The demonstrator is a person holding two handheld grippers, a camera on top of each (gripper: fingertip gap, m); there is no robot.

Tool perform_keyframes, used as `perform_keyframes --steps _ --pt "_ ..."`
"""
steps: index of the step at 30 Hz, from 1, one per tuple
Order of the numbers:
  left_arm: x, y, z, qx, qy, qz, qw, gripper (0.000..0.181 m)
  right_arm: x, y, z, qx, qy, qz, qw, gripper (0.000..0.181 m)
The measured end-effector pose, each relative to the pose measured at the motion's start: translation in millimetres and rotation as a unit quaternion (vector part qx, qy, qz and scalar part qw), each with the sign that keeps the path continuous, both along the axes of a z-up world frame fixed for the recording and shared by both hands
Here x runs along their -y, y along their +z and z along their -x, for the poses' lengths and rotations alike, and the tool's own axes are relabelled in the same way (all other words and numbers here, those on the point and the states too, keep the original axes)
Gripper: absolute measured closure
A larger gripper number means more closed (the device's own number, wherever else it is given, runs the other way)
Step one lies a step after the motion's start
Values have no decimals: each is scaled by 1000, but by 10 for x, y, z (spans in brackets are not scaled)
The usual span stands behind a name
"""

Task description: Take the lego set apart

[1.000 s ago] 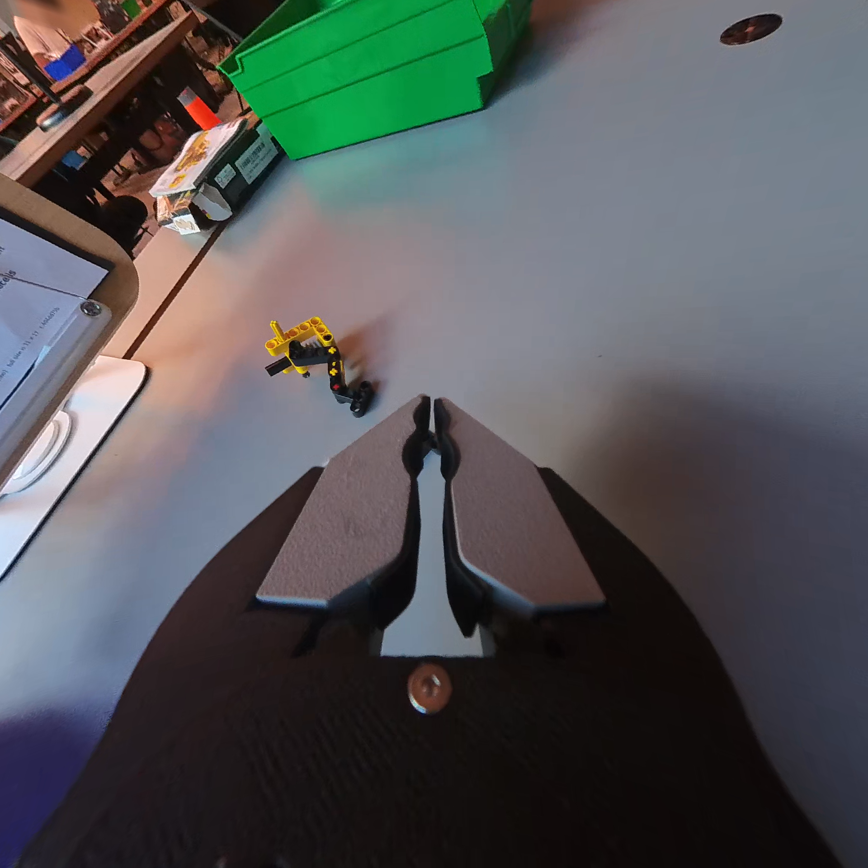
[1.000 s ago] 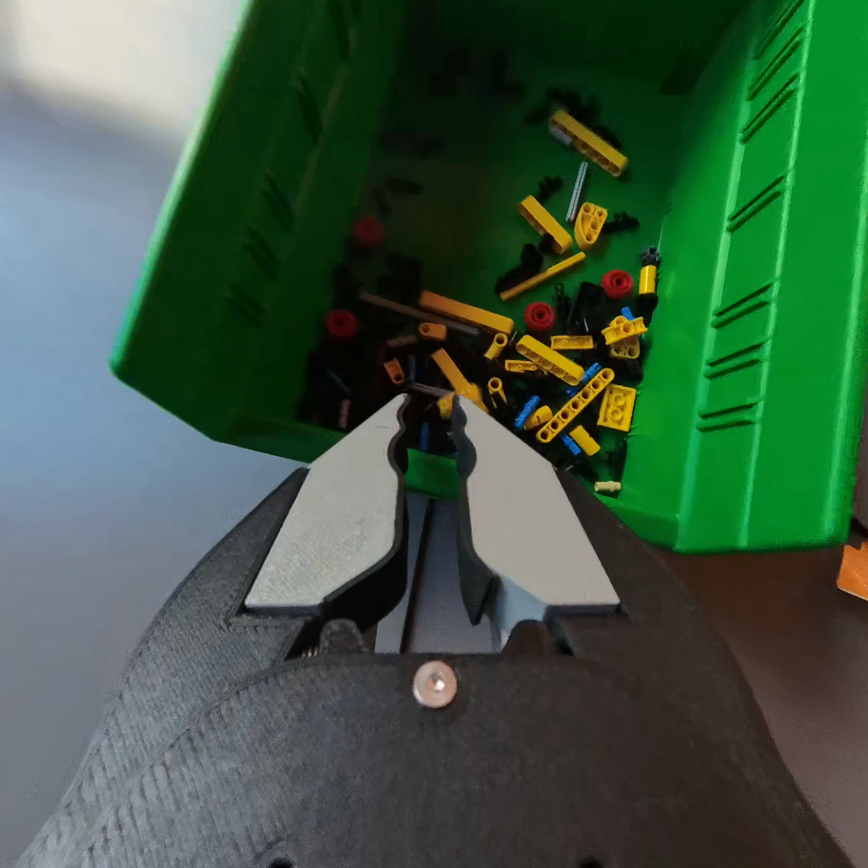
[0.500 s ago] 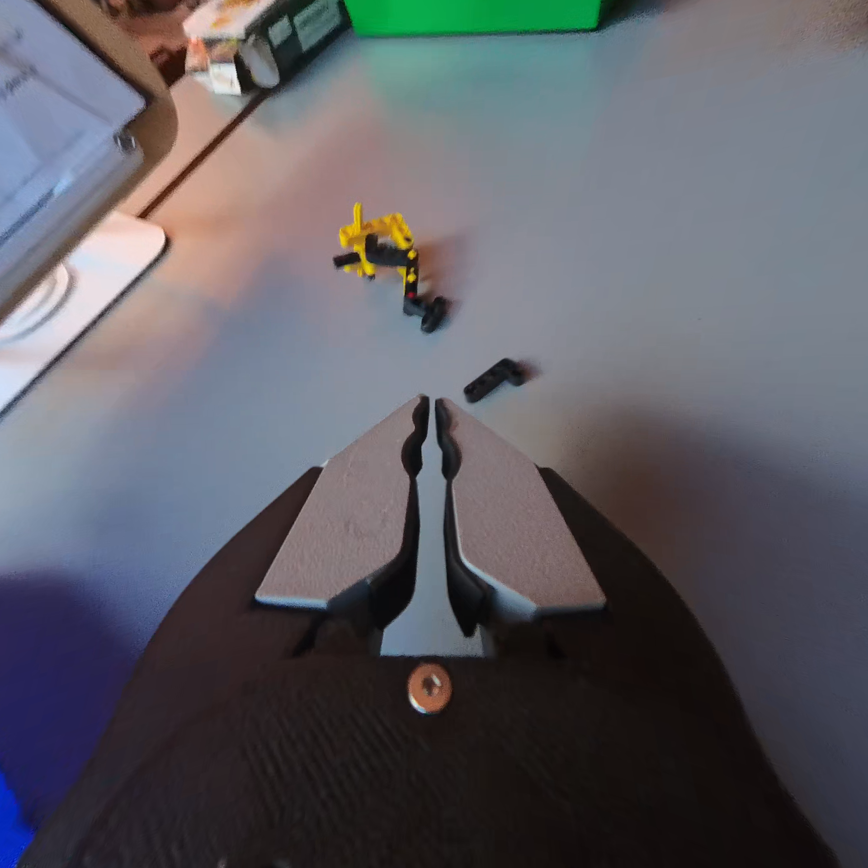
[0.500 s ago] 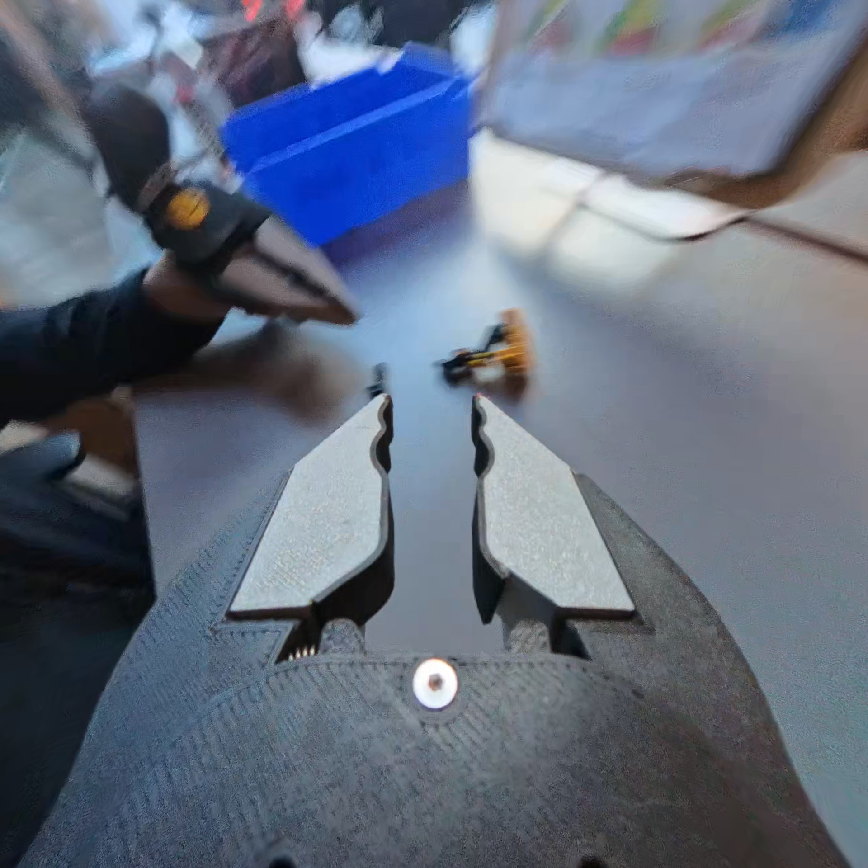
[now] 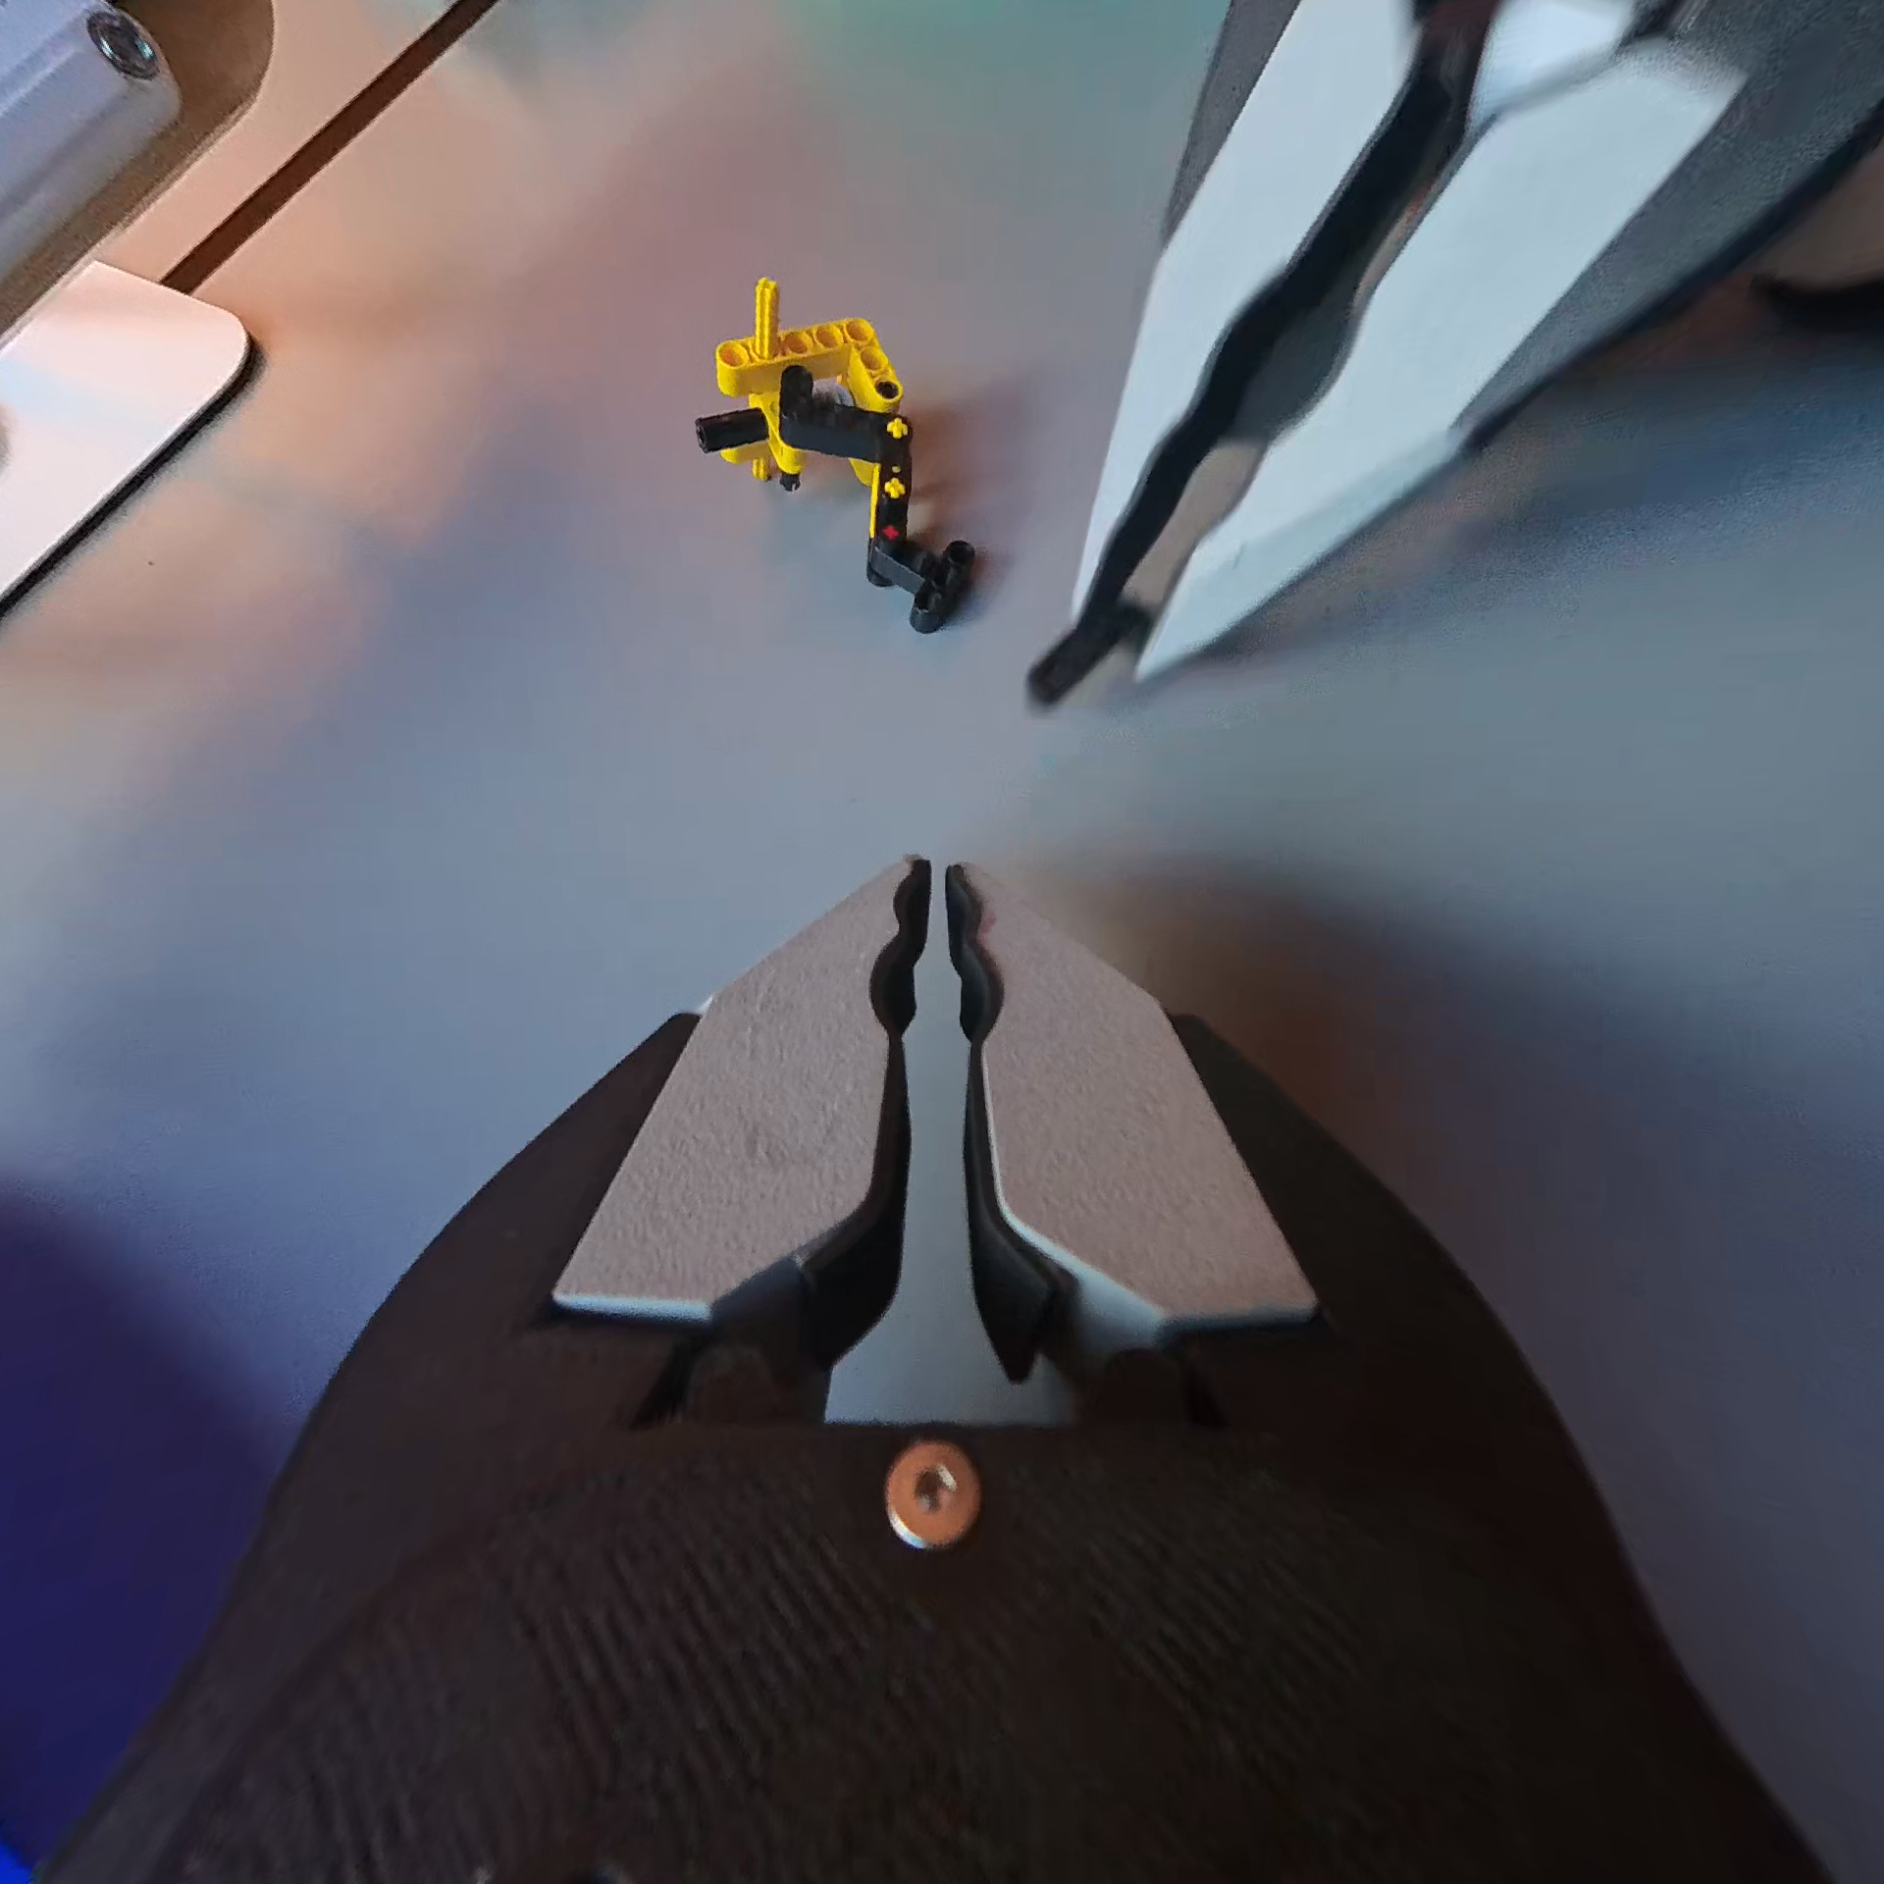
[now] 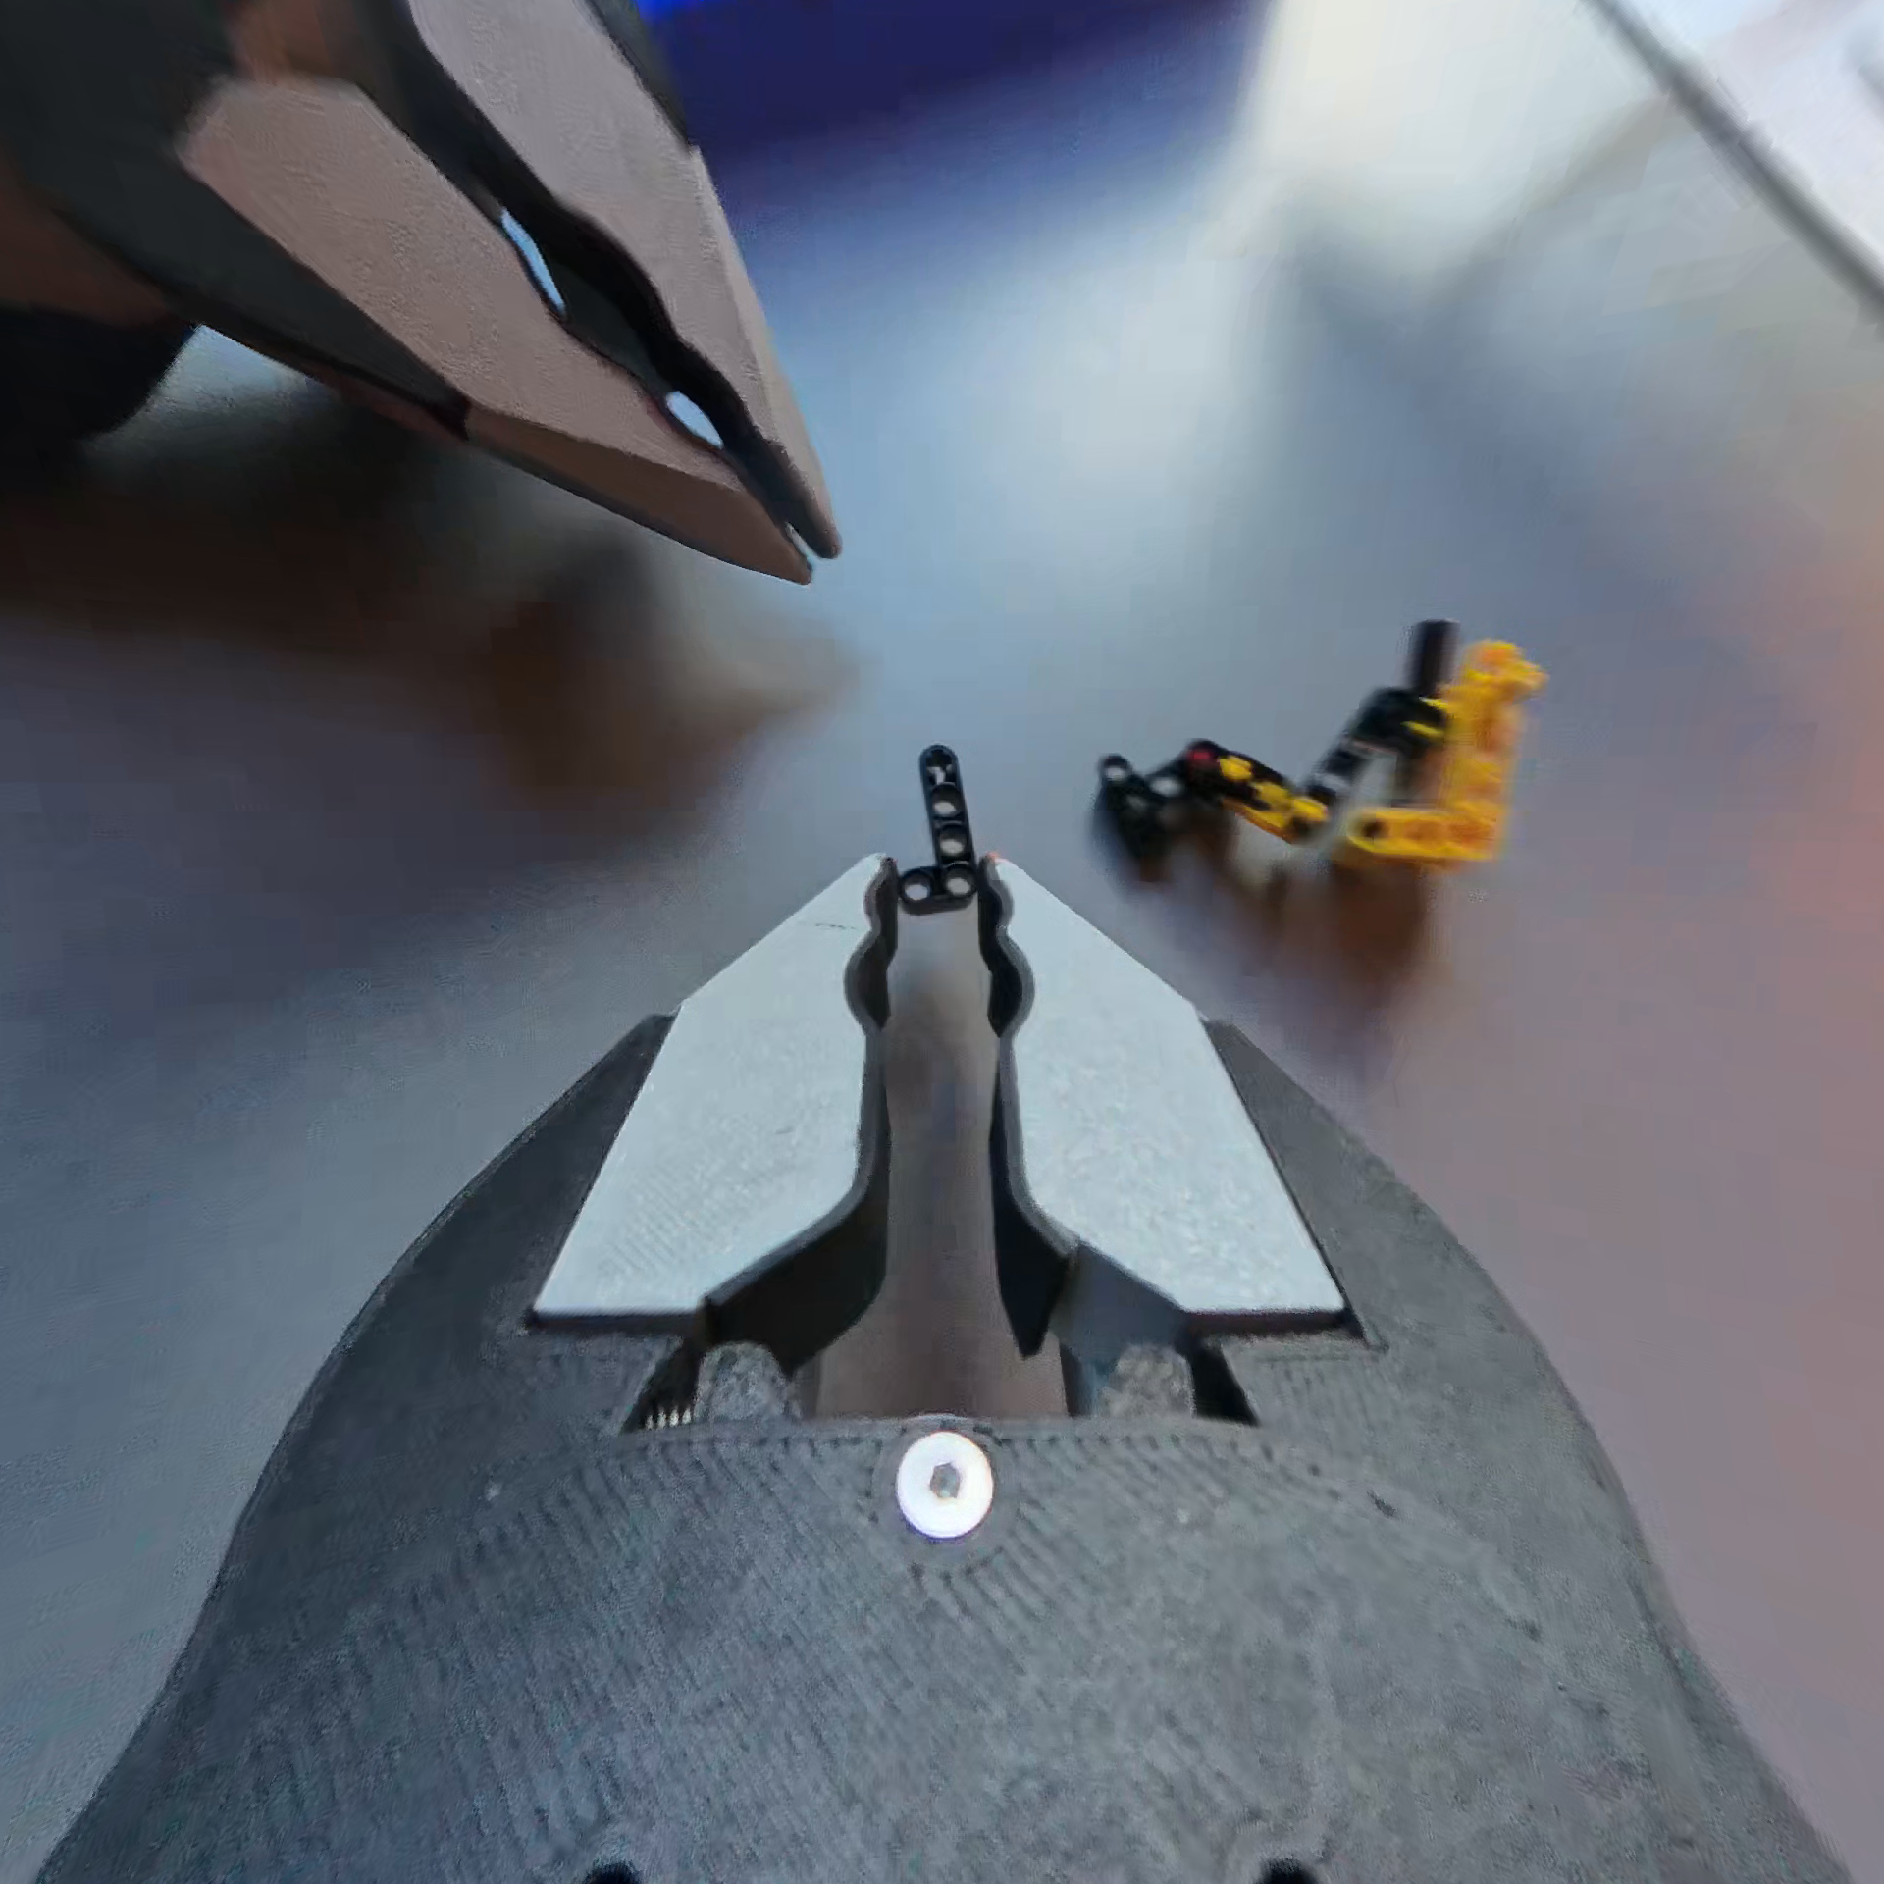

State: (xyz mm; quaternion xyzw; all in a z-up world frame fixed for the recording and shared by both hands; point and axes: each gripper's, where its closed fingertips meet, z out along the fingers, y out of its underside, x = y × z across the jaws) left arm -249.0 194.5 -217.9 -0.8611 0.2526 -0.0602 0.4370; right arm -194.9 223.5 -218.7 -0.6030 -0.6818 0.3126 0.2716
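Observation:
The lego set [image 5: 826, 438], a small yellow and black assembly, lies on the grey table [image 5: 408, 816]. It also shows in the right wrist view [image 6: 1325, 785]. My right gripper [image 6: 938, 877] is shut on the short leg of a loose black L-shaped beam [image 6: 946, 816] just left of the set. In the left wrist view it comes in from the upper right [image 5: 1096, 647], with the beam's end [image 5: 1060, 673] sticking out. My left gripper [image 5: 938, 867] is shut and empty, short of the set. It shows at upper left in the right wrist view [image 6: 816, 556].
A white stand base [image 5: 102, 408] and a wood-coloured board [image 5: 234, 51] sit at the left, past a dark table seam. Something blue shows at the near left corner [image 5: 20, 1866] and behind the left gripper [image 6: 918, 82].
The right gripper swung from the green bin to the table and closed on the black beam lying there. The left gripper stayed shut and moved in nearer the set.

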Motion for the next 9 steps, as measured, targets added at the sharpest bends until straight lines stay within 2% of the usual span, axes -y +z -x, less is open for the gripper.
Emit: perform_keyframes --steps 1,3,6,8,9 --pt "2 -15 5 -5 1 2 1000 181 -126 146 -137 -20 -22 -6 1000 169" --pt "5 -25 1 -13 1 2 1000 181 -571 518 -531 -63 -99 -37 992 169" --pt "7 -9 -51 -15 -7 -1 1000 180 -1530 1099 -1497 -112 -260 -104 953 168" --pt "2 0 -109 -12 -14 -2 1000 180 -2205 1208 -2273 -93 -367 -158 912 168" --pt "-3 -2 -143 -10 -17 -1 1000 180 -2464 1103 -2578 -65 -399 -161 900 159"
